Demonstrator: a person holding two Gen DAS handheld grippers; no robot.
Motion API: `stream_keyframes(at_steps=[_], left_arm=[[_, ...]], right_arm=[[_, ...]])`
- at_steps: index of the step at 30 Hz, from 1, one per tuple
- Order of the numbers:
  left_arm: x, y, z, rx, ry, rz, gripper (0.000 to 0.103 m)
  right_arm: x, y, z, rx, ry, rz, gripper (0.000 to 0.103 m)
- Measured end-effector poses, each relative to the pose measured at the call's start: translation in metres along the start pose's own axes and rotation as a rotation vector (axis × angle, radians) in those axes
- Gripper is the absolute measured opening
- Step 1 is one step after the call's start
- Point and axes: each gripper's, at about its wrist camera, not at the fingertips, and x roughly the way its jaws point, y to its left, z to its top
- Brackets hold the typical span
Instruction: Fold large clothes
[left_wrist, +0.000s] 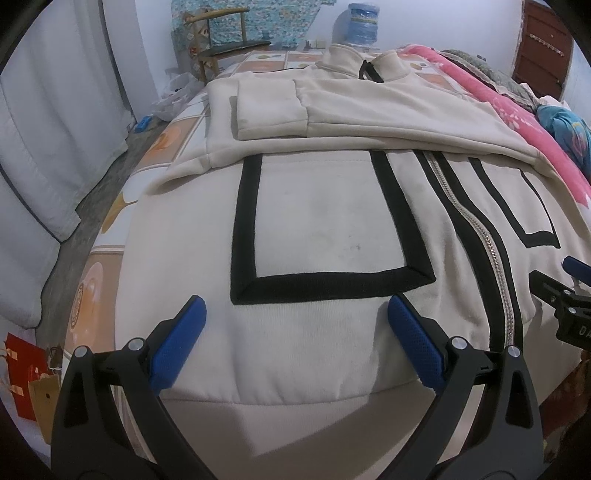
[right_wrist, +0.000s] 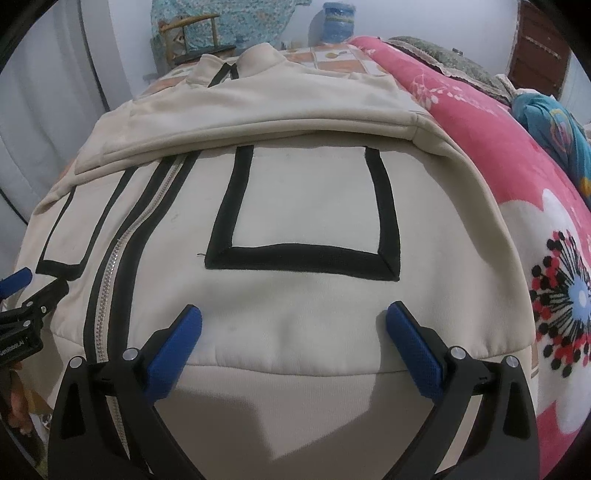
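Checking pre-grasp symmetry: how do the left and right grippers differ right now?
Left gripper hovers over the hem below the left pocket, zipper to its right. Right gripper hovers below the right pocket, zipper to its left, pink floral blanket alongside. Shared: both open wide, holding nothing, aimed at the cream jacket's bottom hem.

the near hem of the cream jacket (left_wrist: 314, 354) lies unobstructed, while a pink blanket (right_wrist: 498, 155) crowds its right edge.

One jacket (left_wrist: 332, 229), two black-trimmed pockets (left_wrist: 325, 229), one zipper (left_wrist: 491, 240), two grippers (left_wrist: 295, 314).
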Motion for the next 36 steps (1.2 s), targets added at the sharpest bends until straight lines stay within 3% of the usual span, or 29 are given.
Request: stream_keyframes(at_steps=[15,27,29,35,36], left_arm=[[0.000,0.002,-0.001,0.006,-0.011,-0.003,0.096],[-0.003,0.006,0.000,0.034,-0.017,-0.007,0.096],[-0.013,0.013,-0.005,0.038,-0.064,0.012,0.096],[-0.047,0.044,-0.032,0.018,-0.136,-0.075,0.094],[-0.053,0.049,-0.039,0.015,-0.136,-0.094,0.088]], right_arm=[[-0.026,0.009,-0.012,-0.101,0.018,0.099,0.097],[-0.020,0.017,-0.021,-0.166,0.018,0.047,0.097],[-0.020,0.018,-0.021,-0.172,0.019,0.046,0.097],[-0.019,0.017,-0.021,-0.179,0.017,0.050,0.097],[-0.019,0.017,-0.021,-0.180,0.017,0.050,0.097]])
